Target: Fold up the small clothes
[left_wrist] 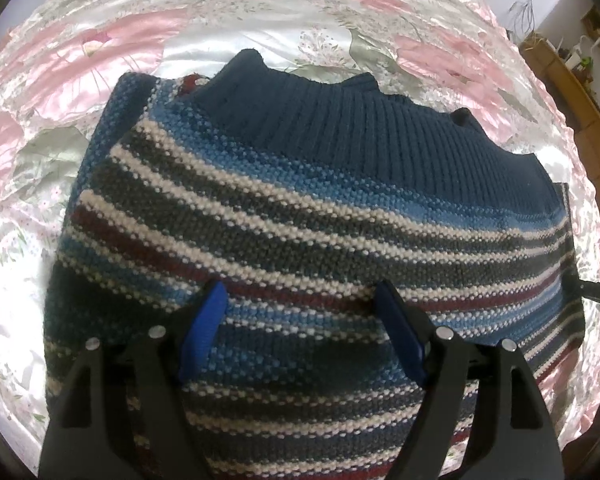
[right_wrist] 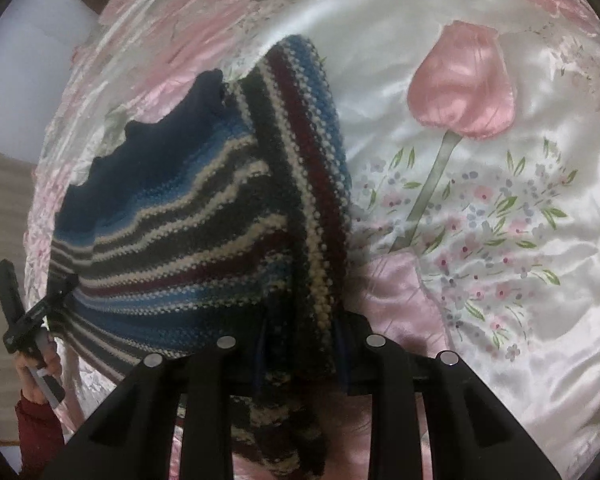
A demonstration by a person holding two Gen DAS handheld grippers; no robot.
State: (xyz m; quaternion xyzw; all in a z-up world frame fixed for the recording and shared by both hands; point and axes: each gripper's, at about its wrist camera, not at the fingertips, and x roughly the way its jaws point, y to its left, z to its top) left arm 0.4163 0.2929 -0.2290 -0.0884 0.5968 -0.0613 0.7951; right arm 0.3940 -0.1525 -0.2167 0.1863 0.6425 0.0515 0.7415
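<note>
Knitwear fills both views: a small striped sweater (left_wrist: 300,216) with a navy ribbed hem (left_wrist: 380,128), lying partly folded on a floral satin bedspread (left_wrist: 80,60). My left gripper (left_wrist: 300,320) has its blue pads (left_wrist: 204,328) spread wide over the knit, gripping nothing that I can see. My right gripper (right_wrist: 300,344) looks closed on a thick bundled edge of the sweater, the fingers mostly buried in wool. I judge the knit soft, bulky and floppy, with enough weight to sag. On slick satin it may slide when pushed. I'd pinch a doubled edge or the firmer ribbing, never a single loose layer, which could stretch or snag.
</note>
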